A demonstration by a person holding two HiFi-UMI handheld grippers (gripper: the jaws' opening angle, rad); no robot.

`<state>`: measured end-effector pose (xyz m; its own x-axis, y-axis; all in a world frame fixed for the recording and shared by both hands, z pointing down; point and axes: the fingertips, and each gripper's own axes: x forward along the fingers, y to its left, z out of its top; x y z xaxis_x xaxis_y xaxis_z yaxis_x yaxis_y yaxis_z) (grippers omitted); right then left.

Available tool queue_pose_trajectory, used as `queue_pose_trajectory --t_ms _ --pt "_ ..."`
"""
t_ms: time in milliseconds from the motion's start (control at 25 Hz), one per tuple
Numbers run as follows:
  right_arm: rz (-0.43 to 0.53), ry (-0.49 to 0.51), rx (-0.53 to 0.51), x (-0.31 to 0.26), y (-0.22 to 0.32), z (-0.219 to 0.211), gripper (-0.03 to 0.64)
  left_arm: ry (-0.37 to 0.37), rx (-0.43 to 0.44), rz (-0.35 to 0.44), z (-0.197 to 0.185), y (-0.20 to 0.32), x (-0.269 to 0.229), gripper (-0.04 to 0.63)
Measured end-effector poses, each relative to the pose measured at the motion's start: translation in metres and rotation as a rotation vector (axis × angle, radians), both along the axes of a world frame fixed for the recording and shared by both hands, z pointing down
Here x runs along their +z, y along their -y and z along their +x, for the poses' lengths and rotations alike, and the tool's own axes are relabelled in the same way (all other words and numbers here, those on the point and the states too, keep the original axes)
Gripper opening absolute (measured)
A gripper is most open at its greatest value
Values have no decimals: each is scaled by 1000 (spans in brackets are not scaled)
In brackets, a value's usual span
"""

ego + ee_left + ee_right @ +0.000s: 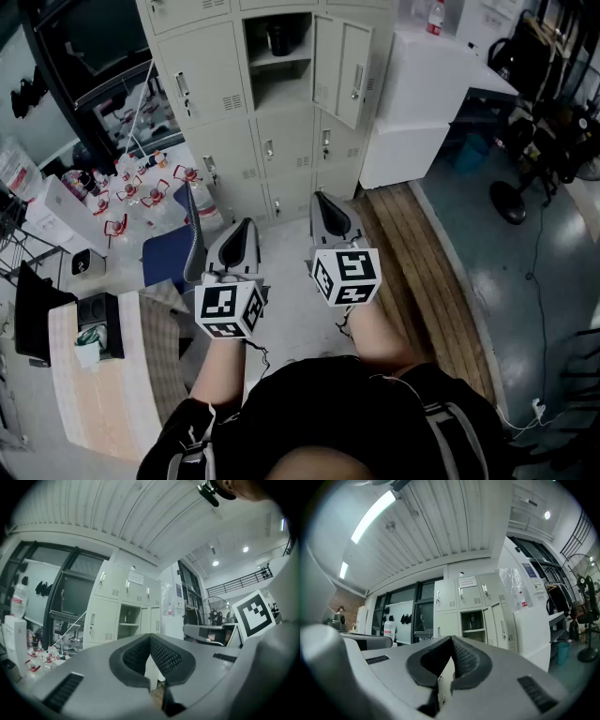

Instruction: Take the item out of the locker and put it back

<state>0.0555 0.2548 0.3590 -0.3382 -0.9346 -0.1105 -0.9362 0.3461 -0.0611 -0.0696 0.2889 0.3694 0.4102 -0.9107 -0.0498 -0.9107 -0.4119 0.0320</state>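
A bank of beige lockers [225, 103] stands ahead of me. One upper compartment [278, 70] is open, its door [341, 62] swung to the right. A dark bottle-like item [278, 39] stands on its top shelf. It also shows small in the left gripper view as the item [126, 618] and in the right gripper view as the item [472, 620]. My left gripper [247, 227] and right gripper [323, 200] hang side by side well short of the lockers. Both are shut with nothing between the jaws. The left gripper [150, 637] and right gripper [451, 640] point toward the lockers.
A white cabinet [422, 103] stands to the right of the lockers. At the left are a table with several small bottles [127, 187], a blue chair [167, 255] and a wooden desk [103, 394]. A floor fan [511, 202] and dark clutter sit at the far right.
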Motion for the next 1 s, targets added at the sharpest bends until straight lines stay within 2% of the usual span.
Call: queue_pose_trajectory --t_ms 440,1000 --pt "13 3 0 4 -10 -28 15 18 6 11 -25 -4 3 12" --pt "16 11 115 20 19 -45 15 6 69 0 -58 30 24 12"
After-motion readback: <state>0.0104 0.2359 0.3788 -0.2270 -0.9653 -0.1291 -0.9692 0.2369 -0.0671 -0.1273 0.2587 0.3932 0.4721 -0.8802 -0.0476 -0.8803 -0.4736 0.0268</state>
